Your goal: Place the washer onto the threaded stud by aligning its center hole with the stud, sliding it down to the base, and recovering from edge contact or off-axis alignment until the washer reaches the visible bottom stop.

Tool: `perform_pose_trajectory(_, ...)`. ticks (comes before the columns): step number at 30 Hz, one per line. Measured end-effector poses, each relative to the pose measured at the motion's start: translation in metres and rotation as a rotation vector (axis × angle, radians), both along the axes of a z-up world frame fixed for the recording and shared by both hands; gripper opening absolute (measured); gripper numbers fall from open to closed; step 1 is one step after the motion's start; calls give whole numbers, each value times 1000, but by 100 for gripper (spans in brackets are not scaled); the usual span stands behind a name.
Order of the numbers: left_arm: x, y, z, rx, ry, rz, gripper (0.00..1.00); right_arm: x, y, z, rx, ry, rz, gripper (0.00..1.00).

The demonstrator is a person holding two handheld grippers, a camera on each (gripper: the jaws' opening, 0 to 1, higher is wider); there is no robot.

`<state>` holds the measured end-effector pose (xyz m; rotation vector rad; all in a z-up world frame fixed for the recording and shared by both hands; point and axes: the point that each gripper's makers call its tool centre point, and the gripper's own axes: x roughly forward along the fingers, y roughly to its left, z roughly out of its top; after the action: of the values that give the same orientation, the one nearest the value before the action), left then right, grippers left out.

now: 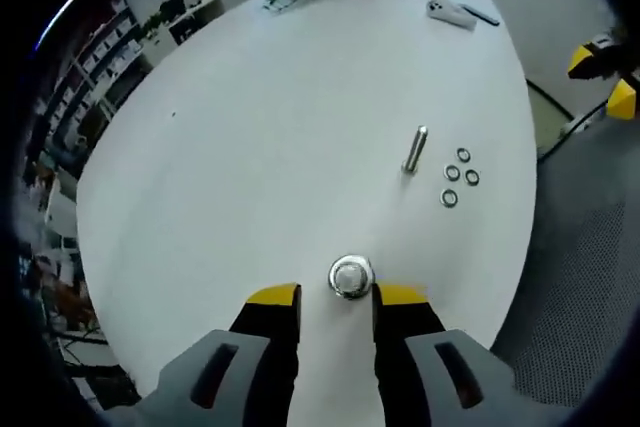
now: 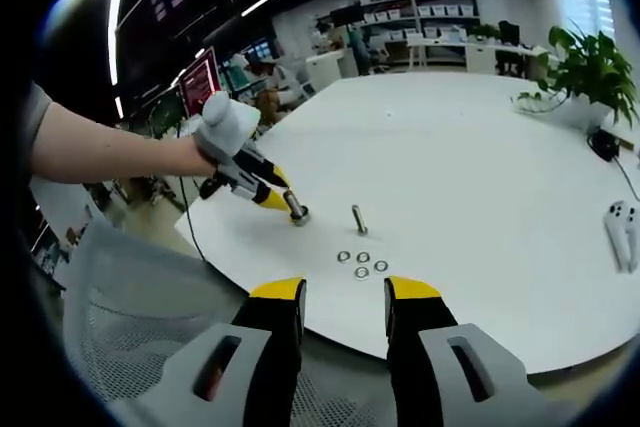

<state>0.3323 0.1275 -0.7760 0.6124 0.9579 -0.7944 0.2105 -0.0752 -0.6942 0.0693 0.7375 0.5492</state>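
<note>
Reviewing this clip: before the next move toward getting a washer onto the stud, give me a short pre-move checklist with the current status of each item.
1. Washers reachable: four washers lie loose on the white table, beside the upright stud. Ok.
2. Free stud upright, nothing on it: ok.
3. Left gripper placed at the second bolt: the bolt sits between its tips; whether the jaws are clamped on it, cannot tell.
4. Right gripper open and empty, off the table edge: no washer picked up yet. Not ok.
5. Path from right gripper to washers: no obstacle between. Ok.
</note>
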Motion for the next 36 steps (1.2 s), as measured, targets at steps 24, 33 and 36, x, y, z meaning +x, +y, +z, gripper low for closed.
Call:
perform_pose_trajectory(24,-83,59,110,-309,-224,315,29,-2,4,0,-11,-2,30,34)
perform_pose_trajectory(33,-108,79,123,-359,-244,384,31,-3,4,-2,-25,5,39,35)
perform_pose_trajectory(36,-112,81,127,-380,-258,404,31,-4,4,-3,-35,8,46,35)
